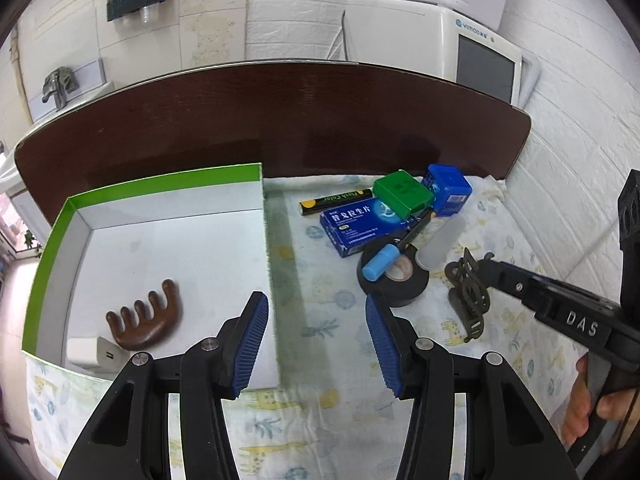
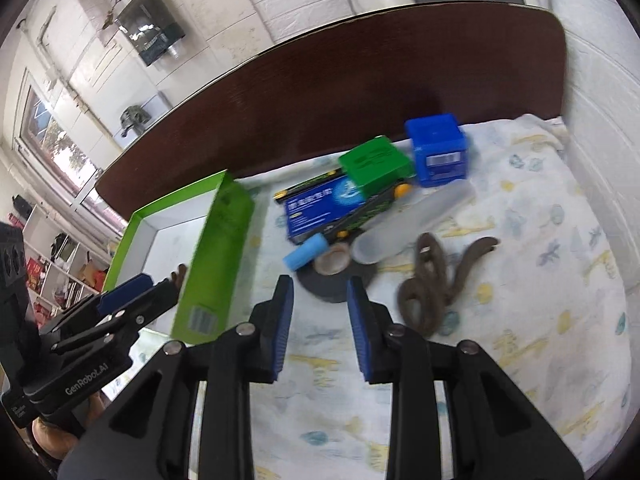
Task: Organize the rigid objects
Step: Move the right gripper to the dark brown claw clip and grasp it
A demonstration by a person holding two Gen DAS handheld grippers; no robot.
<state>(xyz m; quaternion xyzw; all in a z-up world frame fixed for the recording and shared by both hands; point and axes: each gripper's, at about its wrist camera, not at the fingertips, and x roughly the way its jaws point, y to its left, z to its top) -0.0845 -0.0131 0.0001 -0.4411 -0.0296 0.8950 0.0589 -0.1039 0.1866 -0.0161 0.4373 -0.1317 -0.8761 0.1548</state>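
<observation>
A green-rimmed white box lies at the left and holds a brown wooden comb and a white charger. A pile sits to the right: black tape roll, light blue cylinder, blue medicine carton, green box, blue cube box, clear tube. A dark hair clip lies right of the tape. My left gripper is open and empty beside the box's right wall. My right gripper is open and empty, just short of the tape roll, with the clip to its right.
A dark brown headboard runs along the back. A white brick wall closes the right side. A black and yellow pen box lies behind the carton. The patterned cloth covers the surface.
</observation>
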